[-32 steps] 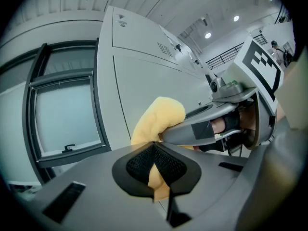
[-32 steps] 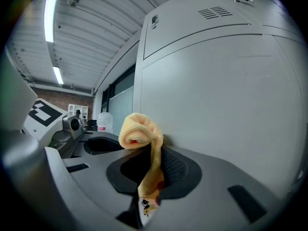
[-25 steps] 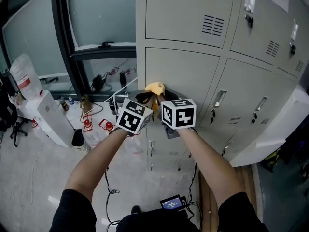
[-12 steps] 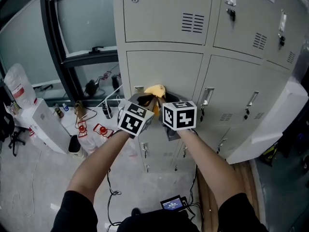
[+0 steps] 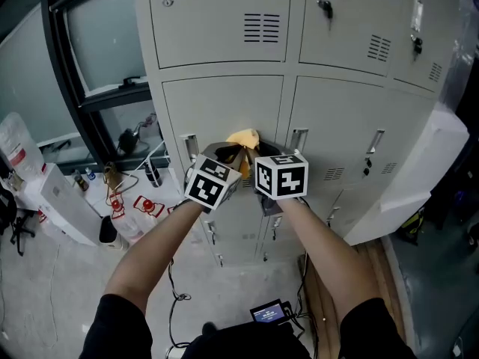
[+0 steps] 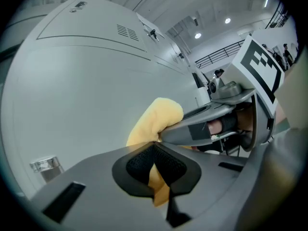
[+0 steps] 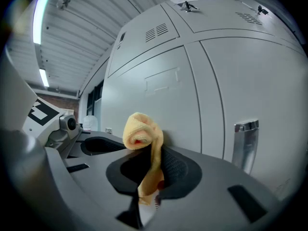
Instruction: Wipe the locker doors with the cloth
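A bunched yellow cloth (image 5: 242,140) is pinched between both grippers, held side by side in front of the grey locker doors (image 5: 224,111). My left gripper (image 6: 155,165) is shut on the cloth (image 6: 156,121), which bulges out past its jaws toward the door. My right gripper (image 7: 149,177) is shut on the same cloth (image 7: 142,131), whose rolled end stands up above the jaws. In the head view the cloth sits against the middle-row door, between its handle (image 5: 190,146) and the neighbouring door's handle (image 5: 299,140). The marker cubes (image 5: 281,175) hide the jaws there.
More locker doors with vents (image 5: 262,27) and key locks (image 5: 324,7) rise above and to the right. A white panel (image 5: 408,178) leans at the right. Left of the lockers stand a dark window frame (image 5: 63,66), bottles and cables (image 5: 127,193) on the floor. A small device (image 5: 268,313) lies below.
The lockers have slid rightward in the head view, so the grippers and cloth now sit further right along the doors, near the seam between two doors. Both grippers keep their hold.
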Action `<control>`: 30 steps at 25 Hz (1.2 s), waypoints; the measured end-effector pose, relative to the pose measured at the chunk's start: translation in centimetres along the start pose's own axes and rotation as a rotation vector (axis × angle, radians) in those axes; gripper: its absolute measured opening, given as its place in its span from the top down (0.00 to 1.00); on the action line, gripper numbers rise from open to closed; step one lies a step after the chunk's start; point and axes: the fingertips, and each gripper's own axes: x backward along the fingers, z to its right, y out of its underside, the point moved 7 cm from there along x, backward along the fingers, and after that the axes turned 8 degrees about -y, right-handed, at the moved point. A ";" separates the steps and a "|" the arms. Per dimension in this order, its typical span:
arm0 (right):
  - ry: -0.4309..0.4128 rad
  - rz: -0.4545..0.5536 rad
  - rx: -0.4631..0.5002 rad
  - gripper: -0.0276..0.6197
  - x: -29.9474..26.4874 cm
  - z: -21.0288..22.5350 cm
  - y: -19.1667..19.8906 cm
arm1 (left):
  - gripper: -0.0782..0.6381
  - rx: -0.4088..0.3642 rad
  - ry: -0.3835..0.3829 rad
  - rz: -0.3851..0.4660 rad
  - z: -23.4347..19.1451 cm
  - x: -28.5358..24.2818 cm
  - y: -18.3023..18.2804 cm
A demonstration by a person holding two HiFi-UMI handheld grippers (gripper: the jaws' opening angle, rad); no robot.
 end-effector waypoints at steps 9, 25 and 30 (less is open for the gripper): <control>0.048 -0.001 -0.021 0.85 2.8 4.0 0.3 | 0.86 -0.006 0.052 0.011 3.6 -3.0 -1.5; 0.072 0.001 -0.057 0.85 3.5 5.4 0.4 | 0.87 0.032 0.075 0.016 4.6 -3.9 -1.9; 0.088 0.002 -0.072 0.85 3.8 5.1 0.3 | 0.87 0.044 0.082 0.005 4.7 -3.7 -2.0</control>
